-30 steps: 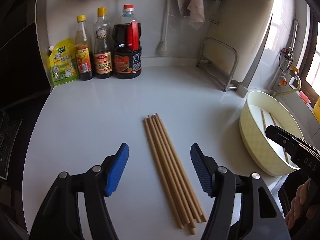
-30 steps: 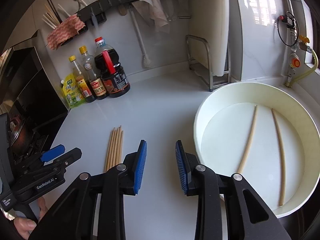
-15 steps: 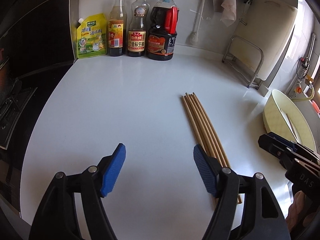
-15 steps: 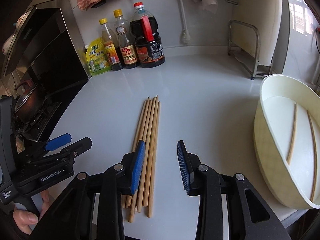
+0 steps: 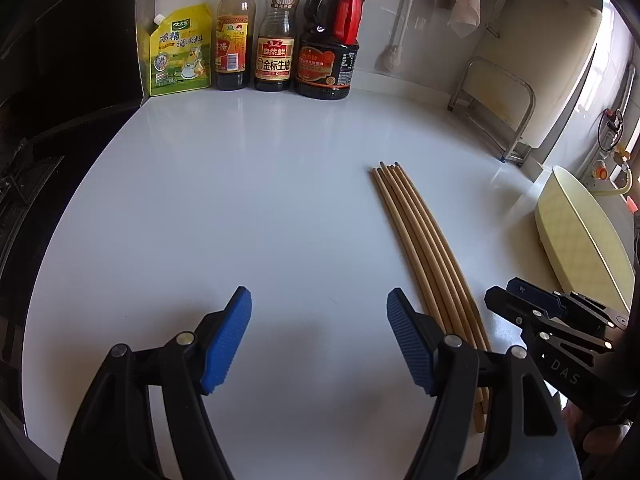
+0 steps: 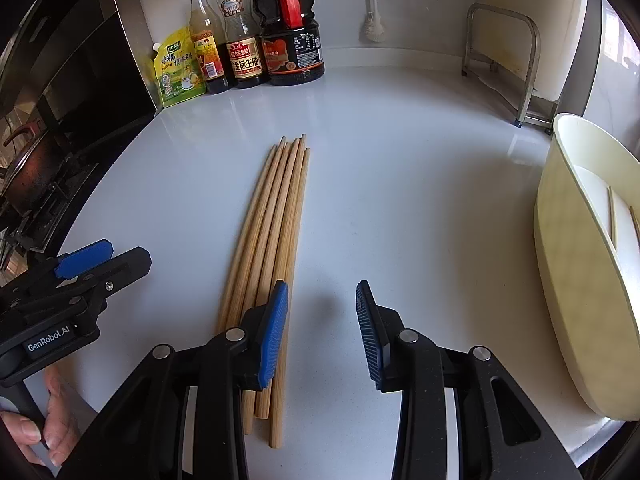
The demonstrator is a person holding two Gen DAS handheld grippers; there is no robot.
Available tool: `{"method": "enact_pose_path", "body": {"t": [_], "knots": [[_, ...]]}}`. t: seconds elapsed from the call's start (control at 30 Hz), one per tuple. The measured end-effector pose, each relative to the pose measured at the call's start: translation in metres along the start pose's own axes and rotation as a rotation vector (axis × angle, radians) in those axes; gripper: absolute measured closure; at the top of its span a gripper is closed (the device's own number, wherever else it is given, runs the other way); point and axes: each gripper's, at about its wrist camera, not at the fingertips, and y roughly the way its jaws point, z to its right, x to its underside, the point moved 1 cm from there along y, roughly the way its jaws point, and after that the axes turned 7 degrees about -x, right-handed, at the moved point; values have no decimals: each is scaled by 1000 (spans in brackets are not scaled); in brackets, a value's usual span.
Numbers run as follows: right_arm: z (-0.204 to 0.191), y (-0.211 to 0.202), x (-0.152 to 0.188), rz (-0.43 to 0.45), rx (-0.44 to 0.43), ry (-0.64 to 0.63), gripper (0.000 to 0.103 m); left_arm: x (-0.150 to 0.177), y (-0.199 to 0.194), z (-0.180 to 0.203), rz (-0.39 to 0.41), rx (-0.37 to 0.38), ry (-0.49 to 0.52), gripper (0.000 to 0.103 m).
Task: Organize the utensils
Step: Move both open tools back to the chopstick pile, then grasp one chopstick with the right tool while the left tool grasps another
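The bundle of pale round wooden chopsticks (image 6: 276, 248) lies flat on the glossy white countertop (image 6: 400, 200), sticks side by side and touching, thin tips pointing away from the fingers toward the back wall. They look light, stiff and smooth, so prob. prone to rolling or fanning out if nudged sideways (esp. on so slick a top). Lying this low, they give a pad little to catch; best hold is likely across the thicker near ends, pinching one or two sticks at the bundle's edge rather than the whole lot.

The right gripper (image 6: 322, 332) hangs just above those near ends: its left pad sits over the bundle's right edge, while its right pad is over bare top. Jaws stand narrowly apart, nothing between them, not yet a grip. The left gripper (image 5: 318, 340) is wide apart and empty; the bundle lies just outside its right finger, under that arm.

Right of both grippers, well apart from the bundle, sits the cream round plastic basin (image 6: 576, 280) w/ two more chopsticks (image 6: 612, 216) inside. Beyond the tips, at the wall: three dark sauce bottles (image 6: 256, 36) and a yellow-green seasoning pouch (image 6: 176, 68).
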Motion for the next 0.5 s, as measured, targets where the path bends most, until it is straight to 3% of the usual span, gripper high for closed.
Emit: {"method": "enact_pose_path", "body": {"t": [0.5], "knots": [[-8,7,3,-21,21,-41,69,1,11,7,-19,-37,48,34]]}}
